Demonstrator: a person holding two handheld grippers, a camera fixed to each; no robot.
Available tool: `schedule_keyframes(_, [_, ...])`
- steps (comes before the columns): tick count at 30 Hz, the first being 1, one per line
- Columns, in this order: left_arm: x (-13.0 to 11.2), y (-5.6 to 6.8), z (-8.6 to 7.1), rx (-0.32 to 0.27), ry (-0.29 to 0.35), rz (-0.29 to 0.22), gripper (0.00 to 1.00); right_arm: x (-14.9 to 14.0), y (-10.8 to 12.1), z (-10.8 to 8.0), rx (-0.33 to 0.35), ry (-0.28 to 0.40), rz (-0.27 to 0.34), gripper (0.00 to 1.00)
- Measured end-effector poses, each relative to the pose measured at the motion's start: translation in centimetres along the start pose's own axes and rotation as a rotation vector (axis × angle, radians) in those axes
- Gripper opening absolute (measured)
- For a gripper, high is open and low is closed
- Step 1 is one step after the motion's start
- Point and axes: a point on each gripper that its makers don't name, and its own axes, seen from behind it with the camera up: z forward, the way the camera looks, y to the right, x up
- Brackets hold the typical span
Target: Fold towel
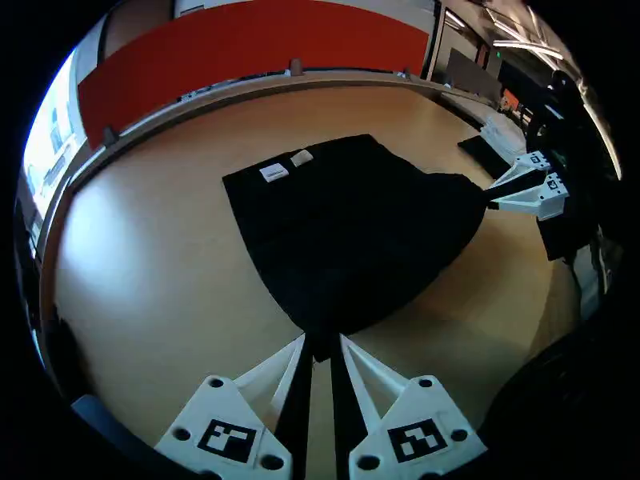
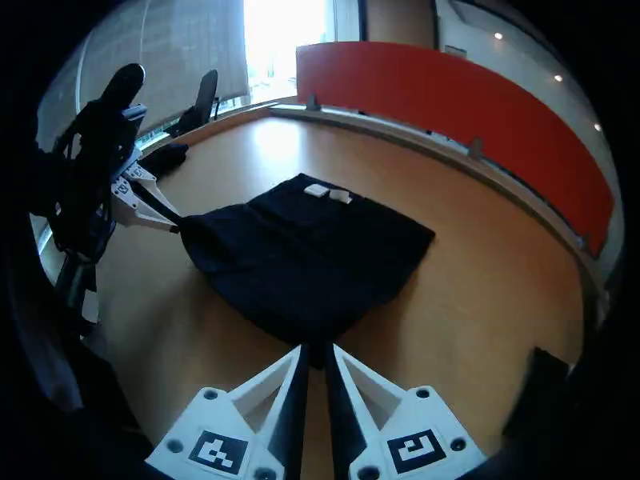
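Observation:
A black towel (image 1: 352, 228) lies on the wooden table, with two white labels near its far edge. My left gripper (image 1: 322, 352) is shut on the towel's near corner, which is lifted off the table. The right gripper (image 1: 490, 198) pinches another corner at the right in the left gripper view. From the right gripper view, the same towel (image 2: 308, 248) spreads ahead, and my right gripper (image 2: 316, 356) is shut on its near corner. The left gripper (image 2: 178, 224) holds the far-left corner there, gripped by a person's hand.
The wooden table (image 1: 160, 264) runs wide around the towel. A red divider panel (image 1: 240, 48) stands along the table's far edge. A dark object (image 2: 164, 156) lies on the table near the window. An office chair (image 2: 204, 92) stands beyond it.

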Motion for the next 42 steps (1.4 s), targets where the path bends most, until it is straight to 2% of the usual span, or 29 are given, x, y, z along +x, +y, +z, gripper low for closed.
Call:
schedule_keyframes(20, [2.9,1.3,-5.6,-0.011,0.011,-0.011,0.15,3.5,-0.7,-5.1,0.011,0.045,-0.016,0.13])
schedule_keyframes(26, [3.4,1.5,-6.4,-0.016,0.016,-0.017,0.15,3.8,-1.2,-6.4,0.016,0.046,-0.025,0.13])
schedule_keyframes(42, [4.4,1.9,-8.3,-0.029,0.021,-0.01,0.14,4.2,-1.9,-8.2,0.021,0.05,-0.012,0.13])
